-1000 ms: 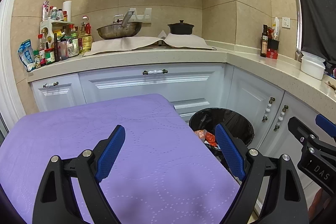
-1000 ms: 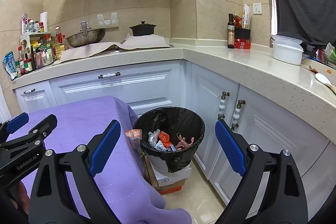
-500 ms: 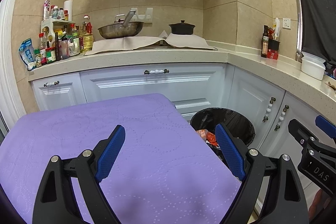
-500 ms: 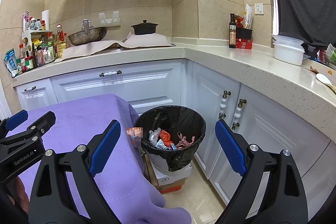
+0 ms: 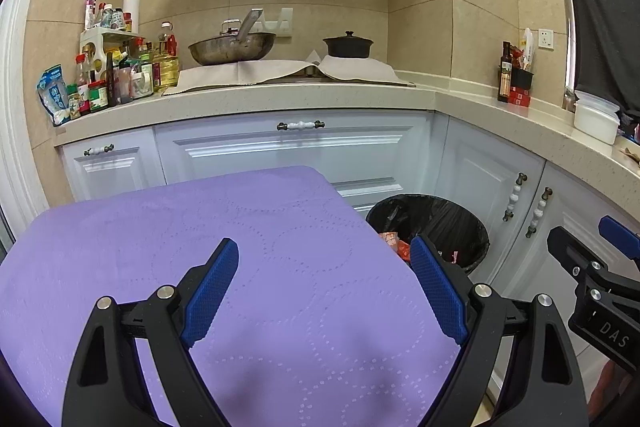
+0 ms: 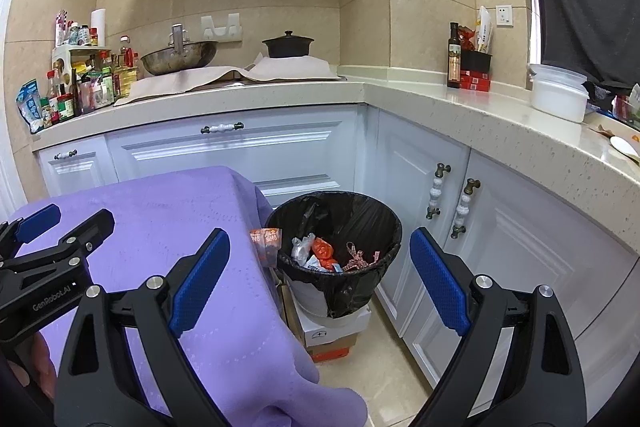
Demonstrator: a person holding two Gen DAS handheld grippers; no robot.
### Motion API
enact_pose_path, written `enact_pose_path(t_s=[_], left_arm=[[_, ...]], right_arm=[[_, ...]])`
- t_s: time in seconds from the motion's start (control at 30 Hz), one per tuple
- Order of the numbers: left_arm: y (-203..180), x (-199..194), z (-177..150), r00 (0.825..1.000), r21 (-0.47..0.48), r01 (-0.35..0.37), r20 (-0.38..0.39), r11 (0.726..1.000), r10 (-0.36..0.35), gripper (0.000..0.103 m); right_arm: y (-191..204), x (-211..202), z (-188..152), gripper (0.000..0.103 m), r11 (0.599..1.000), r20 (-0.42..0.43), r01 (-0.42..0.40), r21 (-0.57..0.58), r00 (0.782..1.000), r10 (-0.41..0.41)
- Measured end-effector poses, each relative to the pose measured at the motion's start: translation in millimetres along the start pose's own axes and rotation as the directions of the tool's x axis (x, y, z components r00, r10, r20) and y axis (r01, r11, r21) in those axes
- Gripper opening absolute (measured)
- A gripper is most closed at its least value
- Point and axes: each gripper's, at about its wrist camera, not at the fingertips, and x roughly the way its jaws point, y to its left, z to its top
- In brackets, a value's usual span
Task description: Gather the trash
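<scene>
A bin with a black liner (image 6: 340, 231) stands on the floor in the cabinet corner and holds several wrappers (image 6: 320, 253); it also shows in the left wrist view (image 5: 432, 227). An orange packet (image 6: 266, 241) hangs at the edge of the purple-covered table (image 6: 160, 211), next to the bin's rim. My left gripper (image 5: 324, 287) is open and empty above the purple cloth (image 5: 240, 227). My right gripper (image 6: 320, 283) is open and empty, above the table edge and the bin.
White cabinets (image 6: 280, 151) with knobbed handles line the corner. The counter (image 6: 460, 107) carries a wok (image 6: 180, 57), a black pot (image 6: 288, 45), bottles and a white tub (image 6: 558, 97). The bin sits on boxes (image 6: 332, 335) on the tiled floor.
Both views have shifted slightly downward, so both grippers seem to have drifted a little. Both stay open. Nothing else has moved.
</scene>
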Motion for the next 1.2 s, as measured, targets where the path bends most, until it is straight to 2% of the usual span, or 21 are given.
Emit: enact_pose_path(t_s=[1.2], left_arm=[[-2.7,-0.2,-4.1,1.0,-0.001,0.002,-0.001,1.0,-0.002,0.085]], right_arm=[[-0.7,-0.6,-5.9,0.089,1.0,0.0,0.0,0.0,1.0,0.0]])
